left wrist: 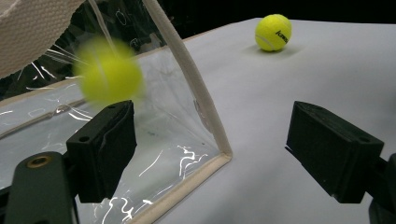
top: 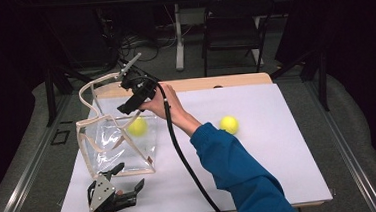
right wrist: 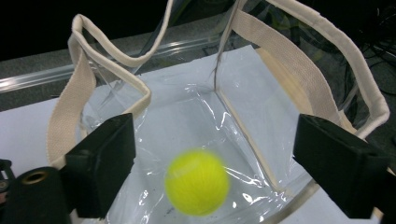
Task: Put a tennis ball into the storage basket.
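The right gripper is held above the mouth of the clear tote bag, its jaws spread apart with nothing pressed between them. Below them, in the right gripper view, a yellow tennis ball is seen blurred inside the bag, clear of both pads — it appears to be dropping toward the bag's bottom. The same ball is seen through the clear wall in the high view, and as a smear in the left gripper view.

The left gripper is held low at the near edge of the table, just beside the bag's near bottom corner. Its jaws are spread as well; the bag's cream-trimmed corner edge lies between them in its own view, but neither pad is pressed on it.

The bag stands upright on the white table top, its cream handles looped above the opening. A second tennis ball rests on the bare surface, well apart from the bag, to the right of the person's blue sleeve.

The step in hand is judged to be the release of the first ball into the bag. For the next move, the right gripper would have to be lifted clear of the handles, carried across to the second ball, and lowered with its jaws wide enough to straddle it — a round ball that could easily be nudged into rolling.
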